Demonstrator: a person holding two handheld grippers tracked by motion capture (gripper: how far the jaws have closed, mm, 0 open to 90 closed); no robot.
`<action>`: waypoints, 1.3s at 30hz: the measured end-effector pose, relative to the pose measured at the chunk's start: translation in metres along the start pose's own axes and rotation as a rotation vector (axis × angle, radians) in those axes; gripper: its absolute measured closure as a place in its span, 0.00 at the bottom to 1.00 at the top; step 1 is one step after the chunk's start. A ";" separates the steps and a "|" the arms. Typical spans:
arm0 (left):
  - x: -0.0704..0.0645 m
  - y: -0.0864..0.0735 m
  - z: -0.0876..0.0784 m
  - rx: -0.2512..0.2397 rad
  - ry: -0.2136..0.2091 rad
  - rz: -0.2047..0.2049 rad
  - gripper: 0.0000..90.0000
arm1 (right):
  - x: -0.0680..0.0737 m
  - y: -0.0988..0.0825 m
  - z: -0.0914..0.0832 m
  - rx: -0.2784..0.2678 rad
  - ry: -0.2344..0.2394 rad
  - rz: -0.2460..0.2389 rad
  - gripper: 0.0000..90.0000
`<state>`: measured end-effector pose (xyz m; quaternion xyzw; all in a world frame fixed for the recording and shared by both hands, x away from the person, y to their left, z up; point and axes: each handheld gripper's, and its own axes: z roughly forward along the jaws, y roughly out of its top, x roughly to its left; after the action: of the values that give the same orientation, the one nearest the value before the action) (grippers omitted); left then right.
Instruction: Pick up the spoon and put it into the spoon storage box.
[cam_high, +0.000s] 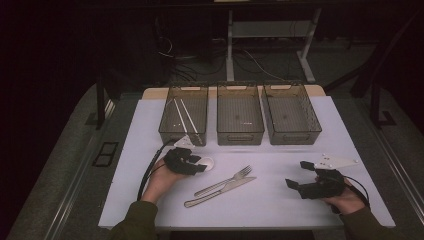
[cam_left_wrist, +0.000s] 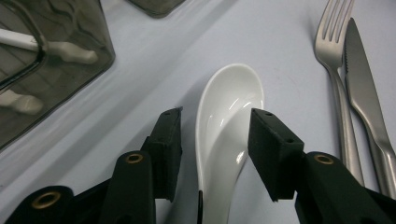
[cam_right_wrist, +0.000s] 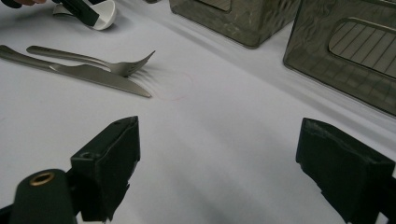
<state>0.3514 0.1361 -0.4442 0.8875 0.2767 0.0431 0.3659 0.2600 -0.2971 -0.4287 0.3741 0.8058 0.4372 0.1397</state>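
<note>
A white ceramic spoon (cam_left_wrist: 229, 93) lies on the white table, its bowl pointing away from my left gripper (cam_left_wrist: 217, 116). The gripper's jaws stand on either side of the spoon's handle: the left pad is a little clear of it, the right pad is at its edge. In the high view this left gripper (cam_high: 199, 166) sits at the table's left with the spoon (cam_high: 206, 163) poking out beside it. My right gripper (cam_high: 296, 174) rests near the front right, wide open over bare table (cam_right_wrist: 219, 140). A steel fork (cam_high: 227, 180) and knife (cam_high: 220, 192) lie side by side in the middle.
Three dark see-through bins stand in a row at the back: the left bin (cam_high: 170, 132) holds two white chopsticks (cam_high: 182, 114), and nothing shows in the middle bin (cam_high: 240, 135) or the right bin (cam_high: 295, 136). The fork (cam_left_wrist: 334, 56) and knife (cam_left_wrist: 364, 88) lie just right of the spoon.
</note>
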 end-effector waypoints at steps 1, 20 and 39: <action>-0.001 0.000 0.000 0.005 0.004 0.005 0.61 | 0.000 0.000 0.000 -0.002 -0.001 0.000 0.15; -0.016 0.003 -0.002 0.056 0.052 0.103 0.74 | 0.000 0.000 0.000 0.000 -0.002 0.000 0.15; -0.015 0.004 -0.009 0.033 0.034 0.076 0.92 | 0.000 0.000 -0.001 -0.004 -0.004 0.004 0.15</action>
<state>0.3380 0.1318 -0.4329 0.9023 0.2496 0.0673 0.3449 0.2599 -0.2978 -0.4280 0.3764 0.8040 0.4383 0.1410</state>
